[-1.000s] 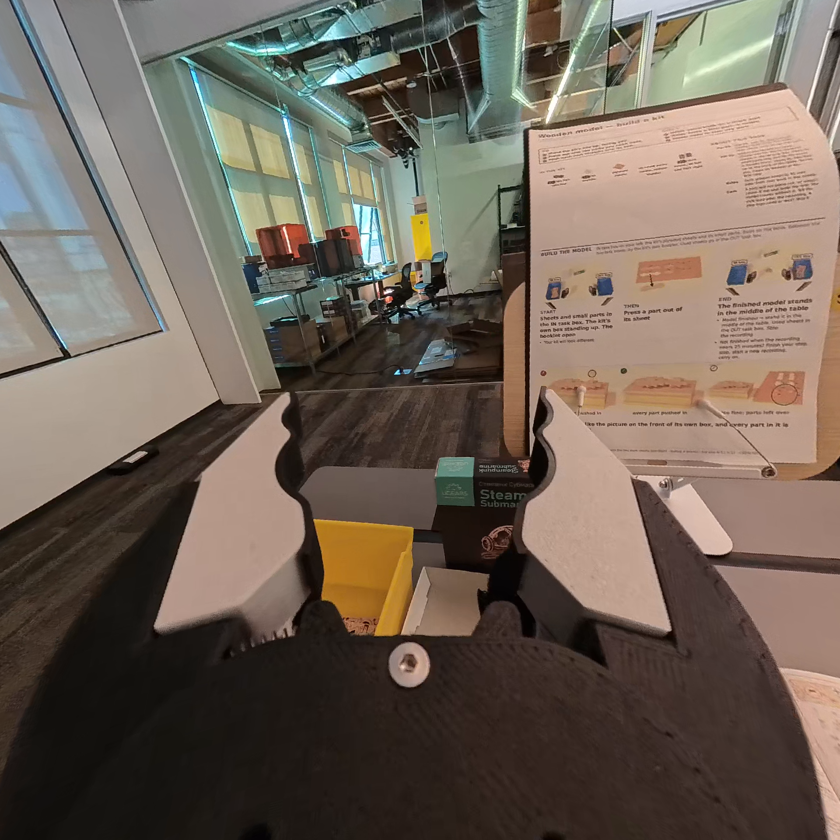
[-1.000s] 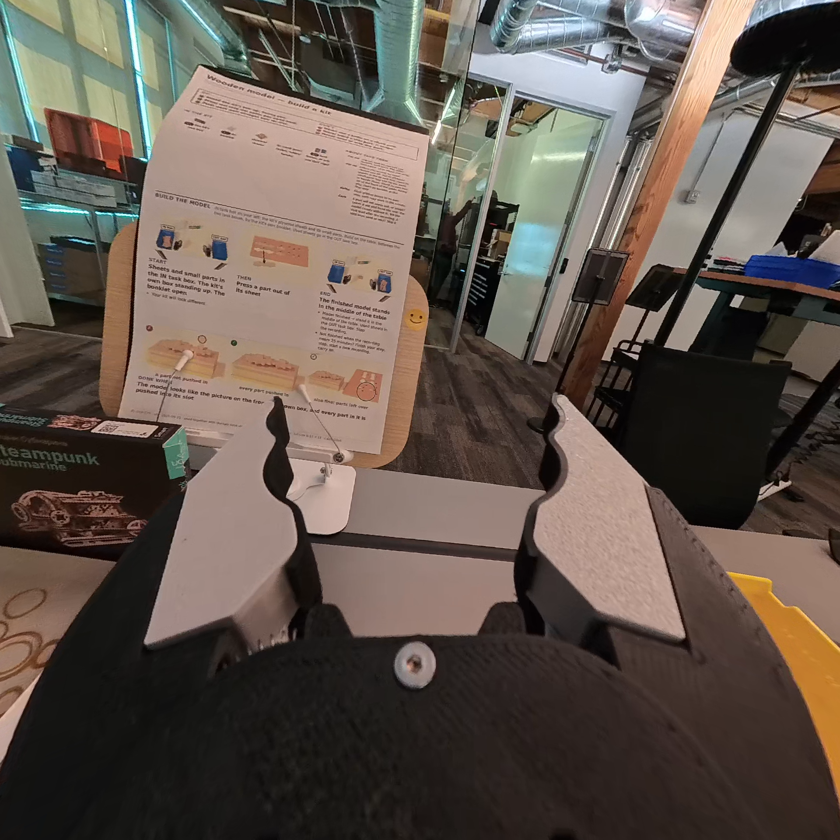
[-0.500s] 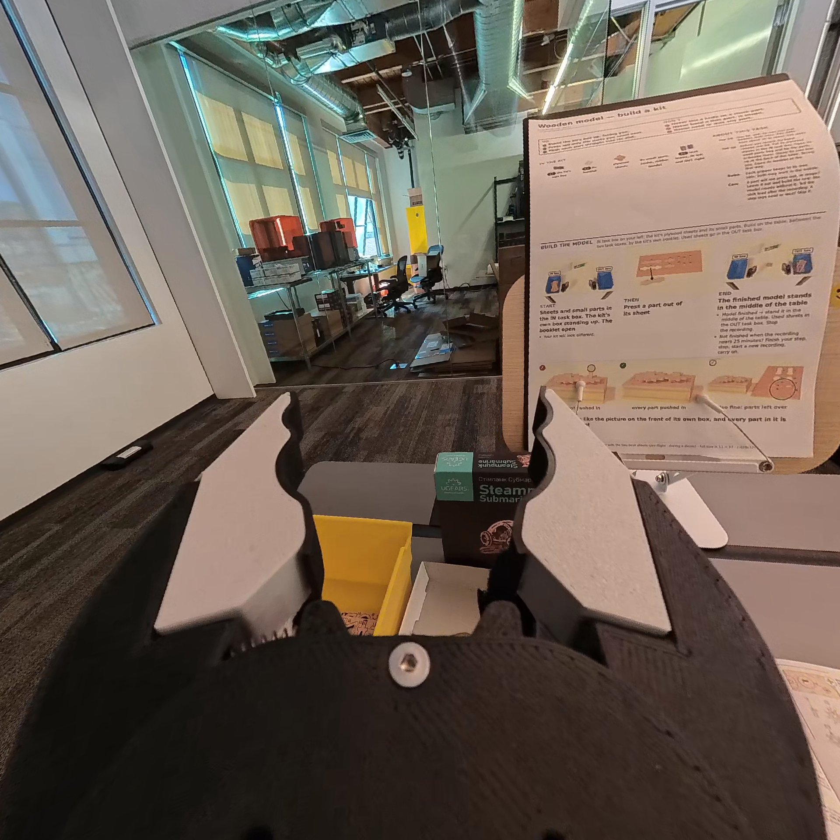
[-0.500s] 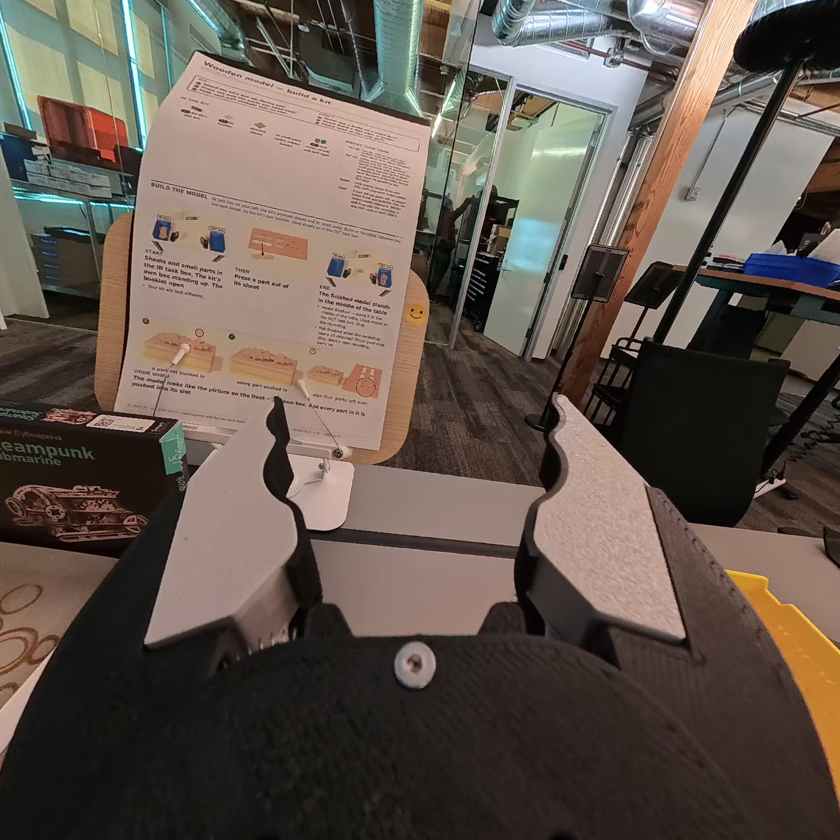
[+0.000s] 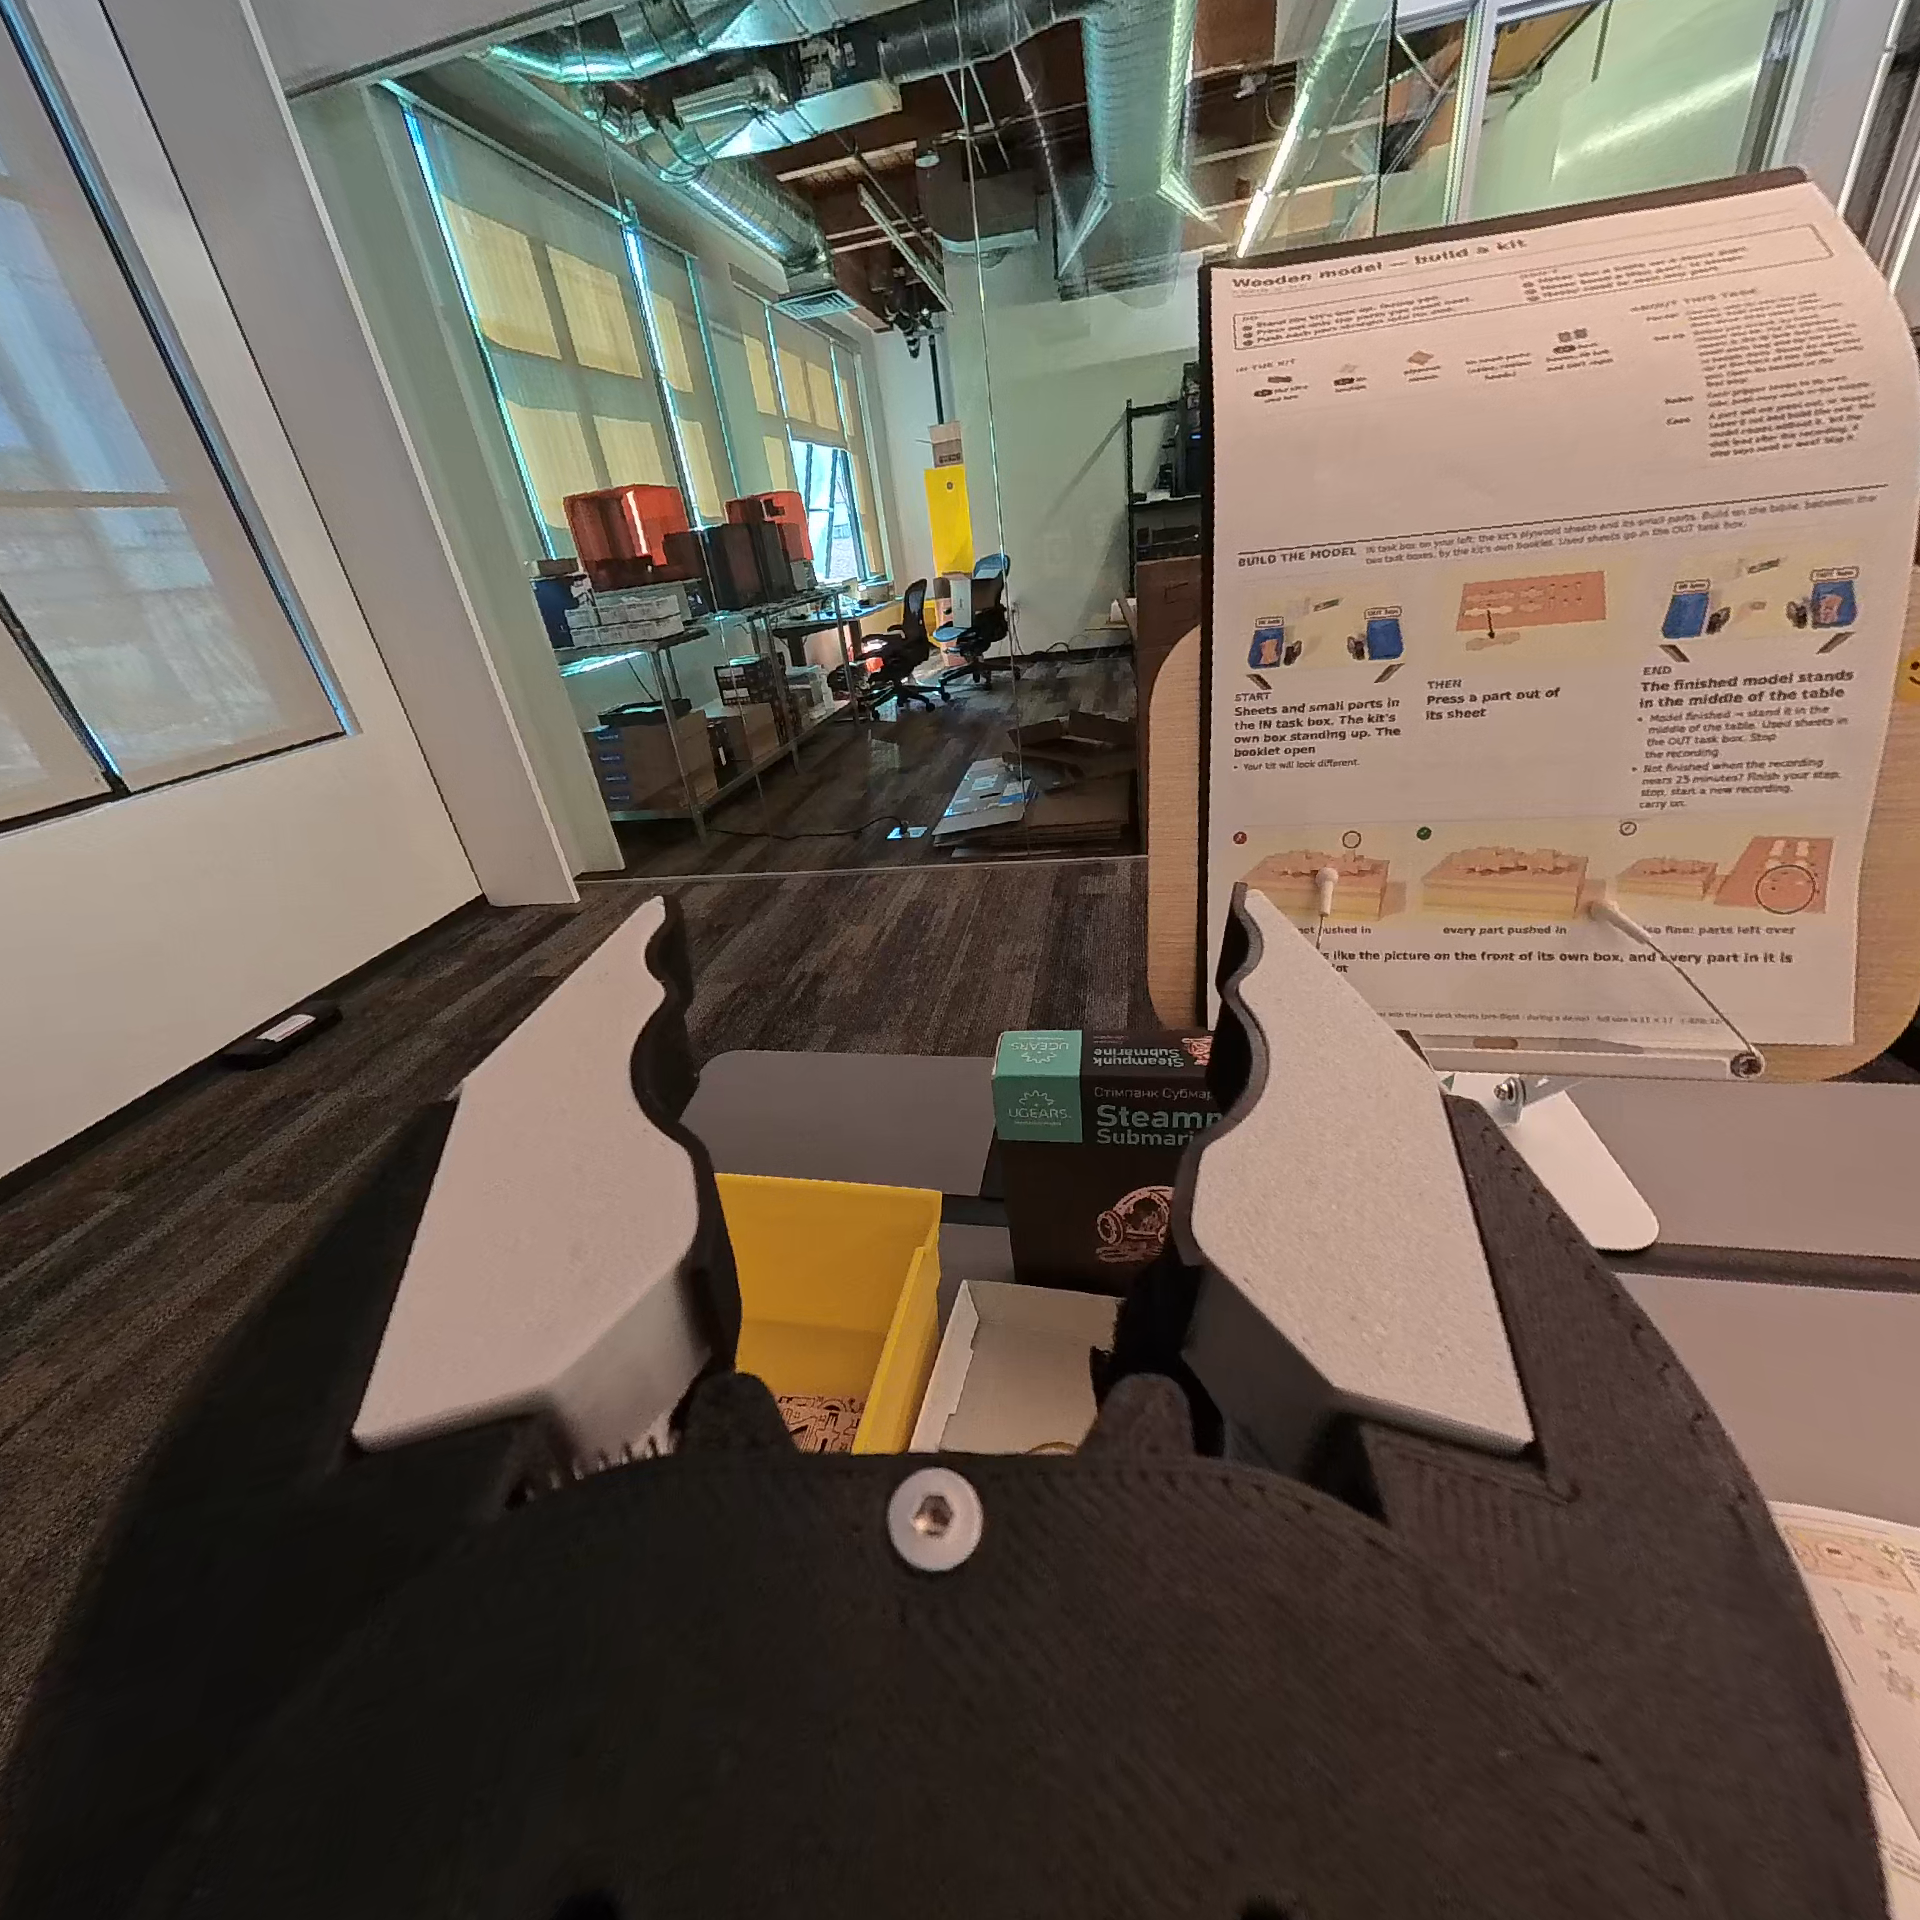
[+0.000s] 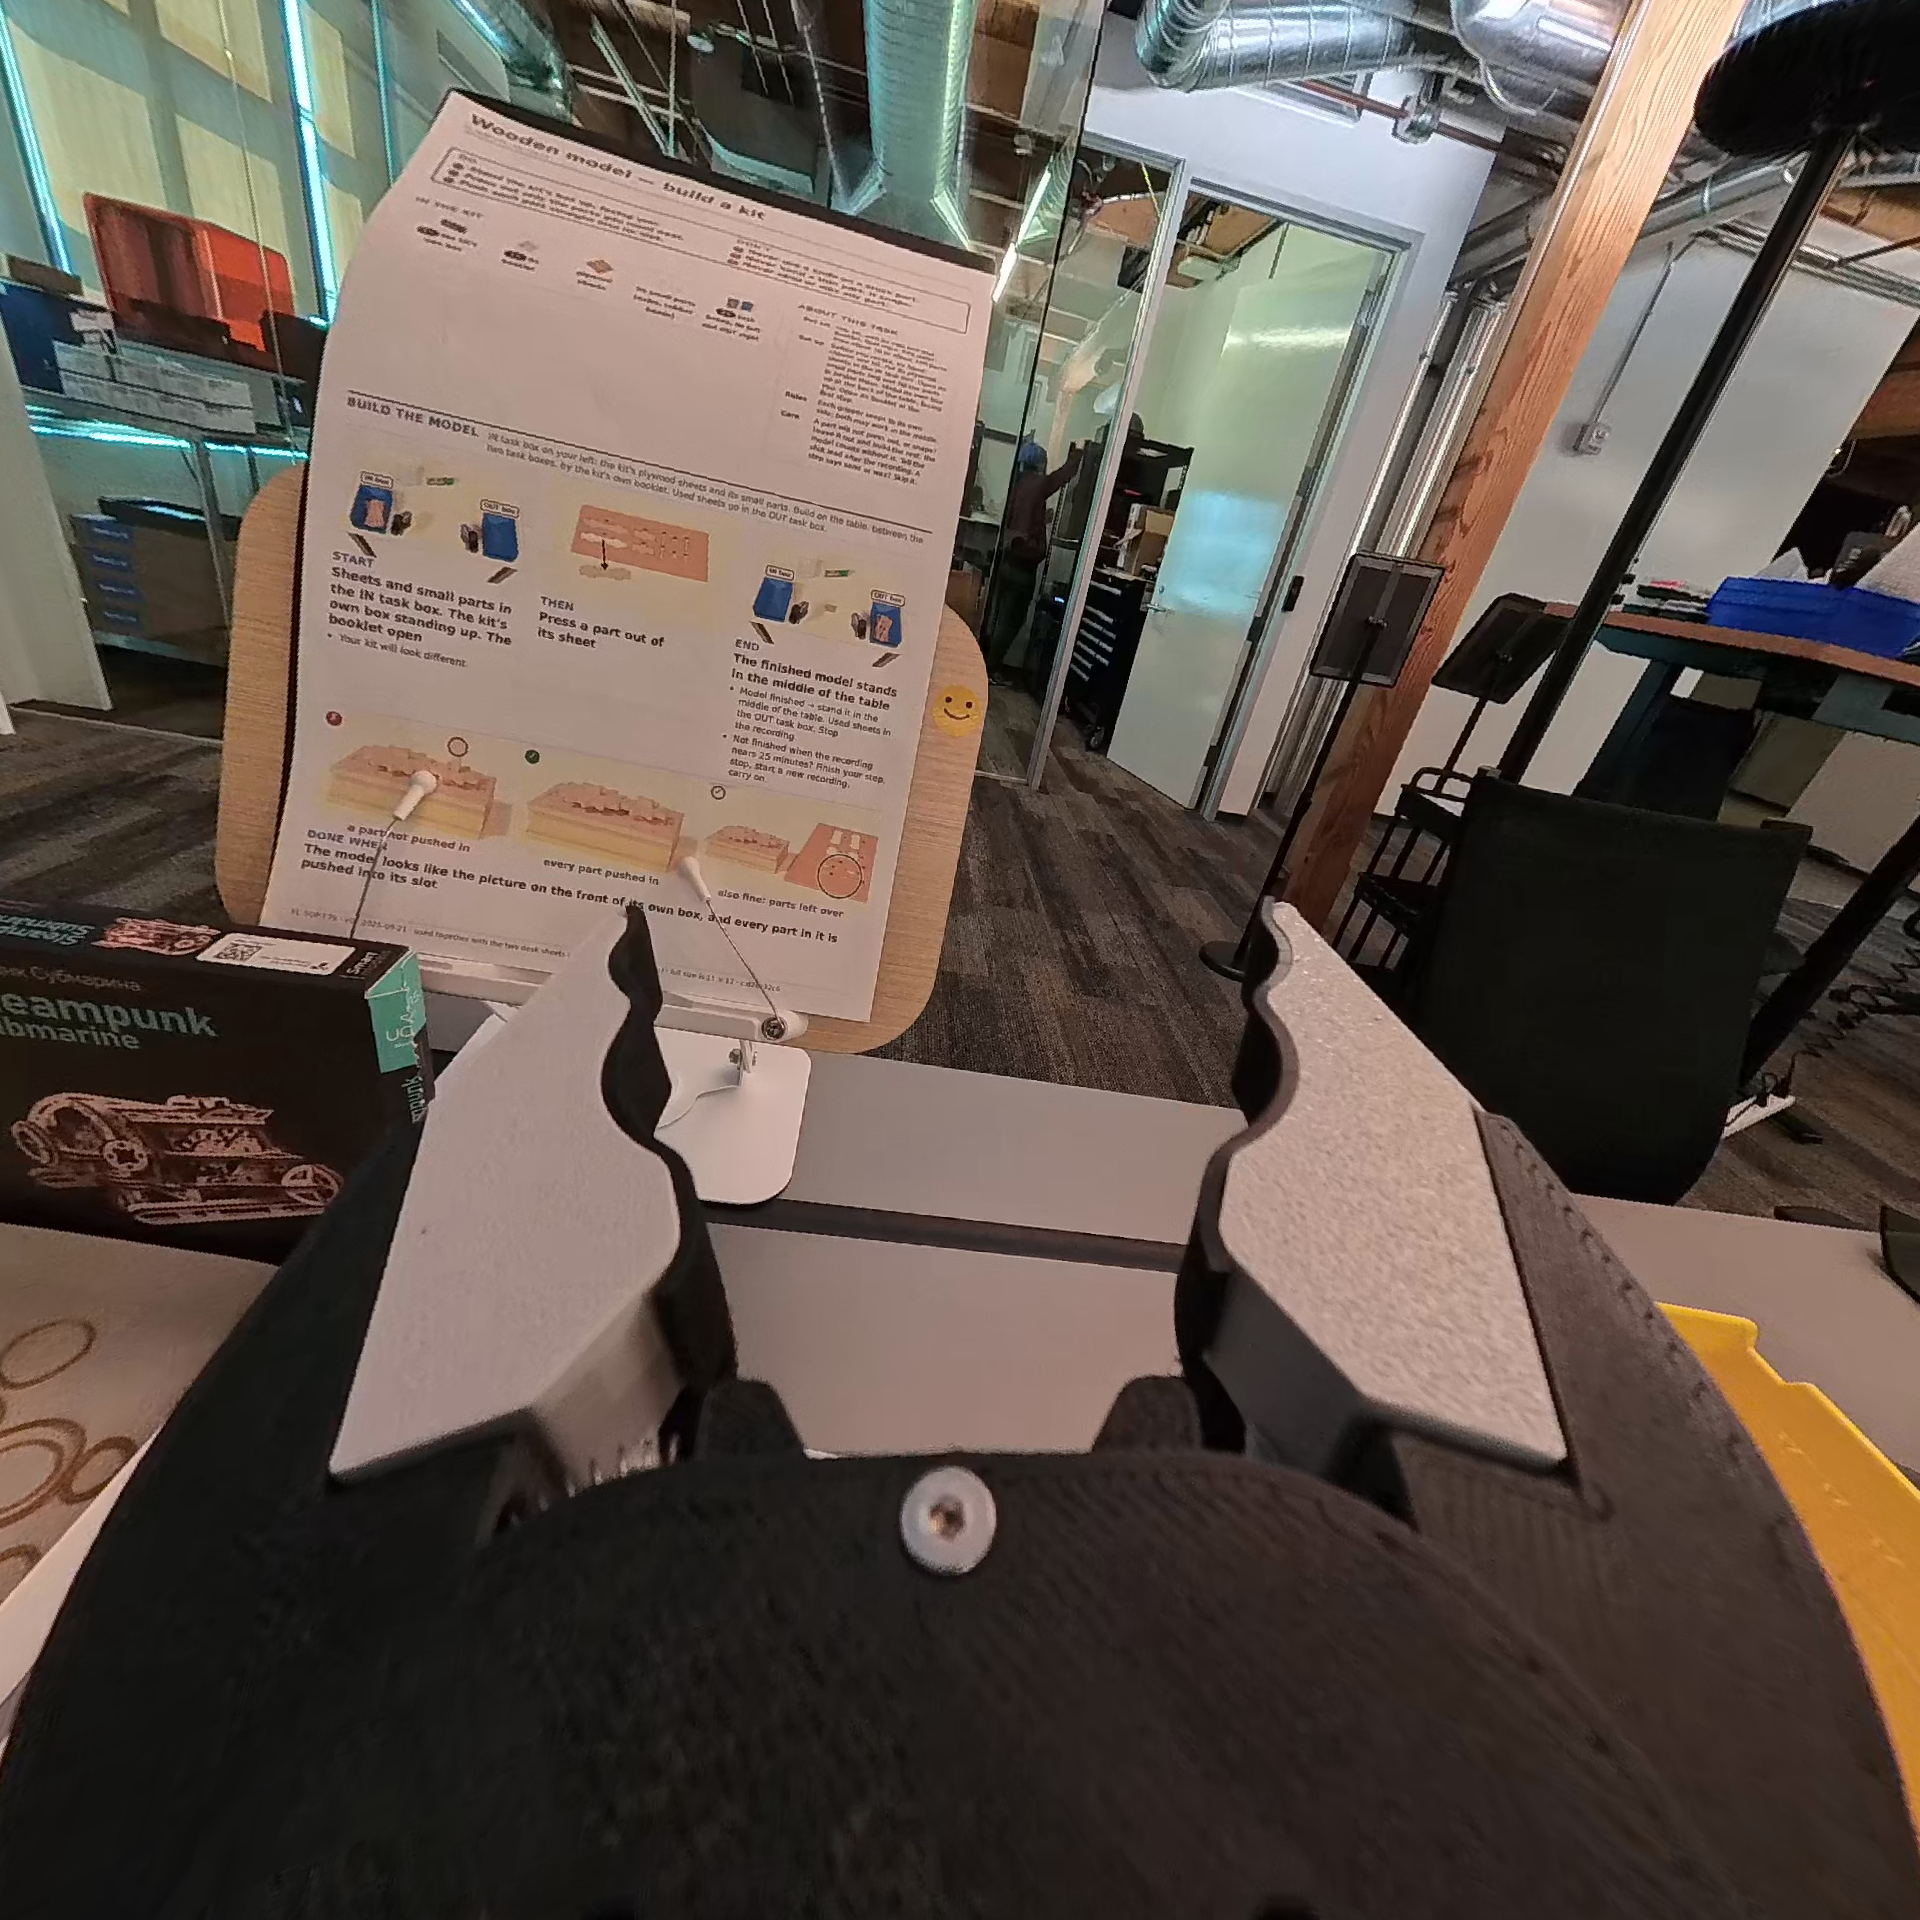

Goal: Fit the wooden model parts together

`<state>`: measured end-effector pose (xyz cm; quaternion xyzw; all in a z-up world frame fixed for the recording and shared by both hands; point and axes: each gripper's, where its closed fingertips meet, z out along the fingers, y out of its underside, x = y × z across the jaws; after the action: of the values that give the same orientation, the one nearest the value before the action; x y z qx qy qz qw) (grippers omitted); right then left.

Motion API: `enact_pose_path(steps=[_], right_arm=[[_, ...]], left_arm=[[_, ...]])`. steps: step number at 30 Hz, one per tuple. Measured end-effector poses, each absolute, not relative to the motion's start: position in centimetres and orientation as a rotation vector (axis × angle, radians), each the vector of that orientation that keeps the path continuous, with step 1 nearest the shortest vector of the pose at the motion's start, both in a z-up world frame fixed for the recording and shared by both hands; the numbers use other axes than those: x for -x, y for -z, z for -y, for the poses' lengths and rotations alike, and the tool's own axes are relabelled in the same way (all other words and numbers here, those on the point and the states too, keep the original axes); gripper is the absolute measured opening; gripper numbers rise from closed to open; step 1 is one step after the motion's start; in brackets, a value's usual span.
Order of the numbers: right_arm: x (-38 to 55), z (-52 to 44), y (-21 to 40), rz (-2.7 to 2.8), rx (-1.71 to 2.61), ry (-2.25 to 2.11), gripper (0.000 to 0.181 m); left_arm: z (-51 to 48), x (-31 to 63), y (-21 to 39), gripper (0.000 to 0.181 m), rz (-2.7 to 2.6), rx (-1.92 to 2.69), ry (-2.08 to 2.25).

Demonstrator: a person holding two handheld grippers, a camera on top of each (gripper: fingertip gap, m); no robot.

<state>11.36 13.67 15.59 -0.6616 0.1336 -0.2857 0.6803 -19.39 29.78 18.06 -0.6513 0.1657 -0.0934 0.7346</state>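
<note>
My left gripper (image 5: 951, 935) is open and empty, held above the table's left end. Below it a yellow bin (image 5: 831, 1309) holds a laser-cut plywood sheet (image 5: 821, 1418). A small white open box (image 5: 1023, 1371) lies beside the bin. The dark kit box (image 5: 1101, 1153) stands behind them and also shows in the right wrist view (image 6: 177, 1091). My right gripper (image 6: 951, 935) is open and empty above the grey table (image 6: 956, 1320). A plywood sheet with cut rings (image 6: 52, 1403) lies at the left. An open booklet's edge (image 5: 1860, 1600) shows at the lower right.
A printed instruction sheet (image 5: 1548, 623) stands on a wooden board with a white stand (image 6: 743, 1122) at the table's back. A second yellow bin (image 6: 1829, 1496) sits at the right. A black chair (image 6: 1600, 997) and a wooden post (image 6: 1507, 436) stand beyond the table.
Both grippers stay open. Both views have tilted slightly, so the kit box and instruction sheet sit a little differently in frame.
</note>
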Motion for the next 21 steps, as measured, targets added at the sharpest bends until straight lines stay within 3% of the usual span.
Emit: enact_pose_path(steps=[17,21], right_arm=[[-11.6,-14.9,-14.1,-0.285,1.542,0.656,0.112],[-11.8,-15.4,-13.7,-0.265,1.556,0.649,0.112]], left_arm=[[-30.1,19.7,-18.1,0.099,-0.359,1.433,0.248],[-30.3,19.4,-17.9,0.09,-0.389,1.436,0.31]])
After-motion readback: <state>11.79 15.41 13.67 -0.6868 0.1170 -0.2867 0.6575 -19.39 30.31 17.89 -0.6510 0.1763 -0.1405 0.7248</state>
